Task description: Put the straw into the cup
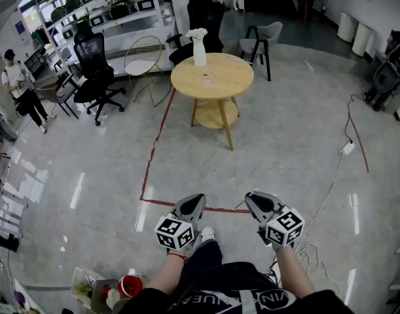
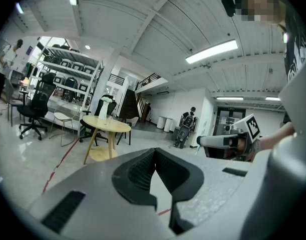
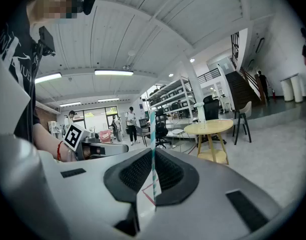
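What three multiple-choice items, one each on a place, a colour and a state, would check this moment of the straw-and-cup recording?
1. Where does the white vase stand?
A. on the round table
B. on the floor
C. on a chair

2. What colours is the straw?
A. red and white
B. teal and white
C. plain black

3. How is the right hand-held gripper?
A. open and empty
B. shut on the straw
C. out of every view

Answers:
1 A: the head view shows the white vase at the round table's far edge.
2 B: the straw has teal and white stripes.
3 B: the straw stands upright, pinched between the right hand-held gripper's closed jaws.
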Available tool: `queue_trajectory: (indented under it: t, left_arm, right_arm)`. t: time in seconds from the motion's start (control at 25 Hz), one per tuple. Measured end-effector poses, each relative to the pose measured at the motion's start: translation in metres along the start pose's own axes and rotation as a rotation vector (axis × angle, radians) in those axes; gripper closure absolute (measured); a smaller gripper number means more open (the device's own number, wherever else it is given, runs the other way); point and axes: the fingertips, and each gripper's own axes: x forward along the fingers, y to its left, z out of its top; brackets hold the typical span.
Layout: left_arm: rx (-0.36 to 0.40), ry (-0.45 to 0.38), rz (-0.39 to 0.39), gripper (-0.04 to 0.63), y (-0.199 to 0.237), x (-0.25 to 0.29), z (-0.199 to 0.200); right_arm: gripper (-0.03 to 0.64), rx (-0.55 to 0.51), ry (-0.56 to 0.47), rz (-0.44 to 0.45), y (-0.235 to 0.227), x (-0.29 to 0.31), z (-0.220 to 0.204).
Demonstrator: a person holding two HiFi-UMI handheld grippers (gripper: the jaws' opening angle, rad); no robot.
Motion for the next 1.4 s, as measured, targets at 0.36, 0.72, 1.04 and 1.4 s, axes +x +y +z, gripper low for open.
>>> queue_trajectory:
  t: [0.36, 0.72, 1.04, 1.4]
  left_arm:
    - [0.006, -0.006, -0.014, 0.588, 0.075, 0.051, 0.029]
    - [-0.039, 0.025, -0.041, 0.588, 0.148, 0.098, 0.039]
    - [-0.082, 0.035, -0.021, 0.588, 0.224, 0.13, 0.047]
    - [-0.09, 0.002, -0.009, 0.588, 0.27, 0.151, 0.074]
  right_arm:
    - [0.597, -0.009, 0.002, -0.059, -0.048, 0.067, 0.024]
    - [0.597, 0.035, 0.04, -0.11, -0.087, 0.137, 0.027]
    - [0.597, 0.089, 0.056, -0.148, -0.13, 0.201, 0.032]
    - [0.597, 0.077, 0.022, -0.113, -0.142, 0.253, 0.064]
